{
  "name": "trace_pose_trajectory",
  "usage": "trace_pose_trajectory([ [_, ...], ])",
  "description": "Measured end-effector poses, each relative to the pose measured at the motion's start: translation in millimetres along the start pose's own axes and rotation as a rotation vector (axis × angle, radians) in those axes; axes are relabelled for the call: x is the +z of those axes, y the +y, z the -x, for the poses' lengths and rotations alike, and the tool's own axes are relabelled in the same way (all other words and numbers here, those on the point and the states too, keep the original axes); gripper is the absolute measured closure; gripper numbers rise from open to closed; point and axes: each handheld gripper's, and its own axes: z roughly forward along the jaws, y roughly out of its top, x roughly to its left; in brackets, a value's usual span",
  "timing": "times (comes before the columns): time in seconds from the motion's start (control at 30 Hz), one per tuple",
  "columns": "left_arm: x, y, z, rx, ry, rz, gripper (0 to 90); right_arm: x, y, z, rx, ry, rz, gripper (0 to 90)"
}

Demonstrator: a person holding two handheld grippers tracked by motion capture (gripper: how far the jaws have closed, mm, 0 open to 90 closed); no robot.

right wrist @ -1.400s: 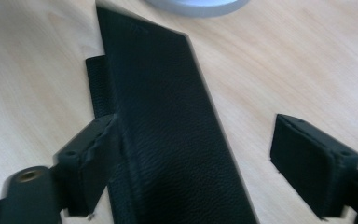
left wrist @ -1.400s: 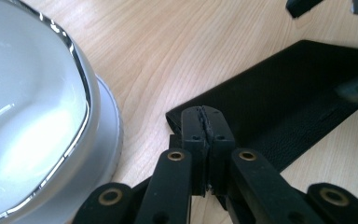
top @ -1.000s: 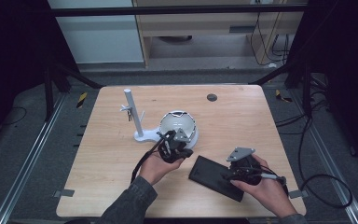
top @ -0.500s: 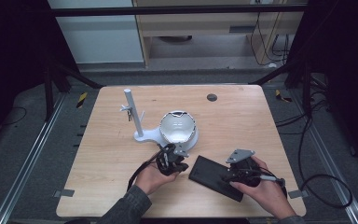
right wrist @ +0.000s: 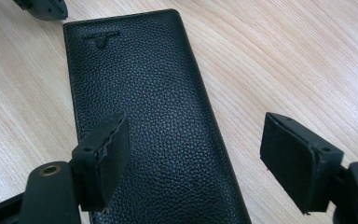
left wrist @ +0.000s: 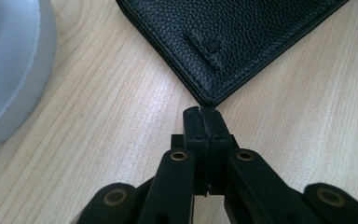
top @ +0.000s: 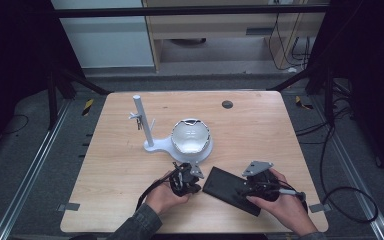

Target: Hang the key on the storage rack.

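Note:
A black grained-leather wallet (top: 230, 191) lies flat on the wooden table near the front edge. My left gripper (top: 196, 184) is shut with nothing in it, and its closed tips (left wrist: 204, 115) sit low on the table right at the wallet's corner (left wrist: 223, 42). My right gripper (top: 247, 188) stands open over the wallet's other end. Its left pad (right wrist: 106, 156) hovers over the wallet (right wrist: 154, 116) near its long edge. The right pad (right wrist: 298, 161) is off to the side above bare wood. The left gripper's tip (right wrist: 42, 7) shows beyond the far end of the wallet.
A white stand with an upright pole (top: 142, 120) and a round base holding a shiny dome (top: 191, 136) sits just behind the left gripper; its rim (left wrist: 9, 70) is close by. A small dark disc (top: 227, 104) lies far back. Cables trail from both grippers.
My left hand has come away from the white base, toward the front edge and lower, ending at the wallet's corner. The right hand and the wallet have stayed put.

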Motion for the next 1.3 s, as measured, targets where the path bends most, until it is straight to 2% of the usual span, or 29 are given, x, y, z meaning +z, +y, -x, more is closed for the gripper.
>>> trace_pose_trajectory([
  [0.27, 3.0, 1.4, 1.6, 0.005, -0.004, -0.005, 90.0, -0.2, -1.4, 0.1, 0.002, 0.006, 0.002, 24.4],
  [0.4, 1.4, 1.2, 2.3, -0.001, -0.014, 0.013, 90.0, 0.2, -1.4, -1.3, 0.0, 0.008, 0.0, 24.0],
  [0.67, -11.0, 9.6, -1.0, -0.039, -0.002, 0.112, 90.0, 1.2, 2.5, -10.4, -0.017, 0.038, -0.005, 18.1],
  [0.77, -18.2, 18.0, -4.4, -0.057, 0.004, 0.158, 90.0, -1.4, 6.8, -12.3, -0.019, 0.044, -0.006, 16.0],
  [0.83, -21.9, 25.6, -6.1, -0.068, -0.011, 0.186, 90.0, -3.8, 10.9, -13.2, -0.025, 0.051, -0.008, 15.3],
  [0.9, -23.0, 36.2, -6.8, -0.063, -0.017, 0.196, 90.0, -5.1, 14.9, -13.0, -0.036, 0.051, -0.012, 15.3],
  [1.0, -23.4, 49.2, -8.5, -0.053, -0.009, 0.202, 90.0, -5.0, 20.5, -11.0, -0.052, 0.041, -0.036, 17.8],
  [1.1, -23.1, 57.4, -10.8, -0.054, -0.007, 0.203, 90.0, -3.5, 24.7, -5.3, -0.056, 0.022, -0.059, 24.3],
  [1.3, -18.2, 62.5, -15.2, -0.071, -0.018, 0.208, 90.0, 3.8, 33.4, 1.7, -0.08, 0.009, -0.122, 34.7],
])
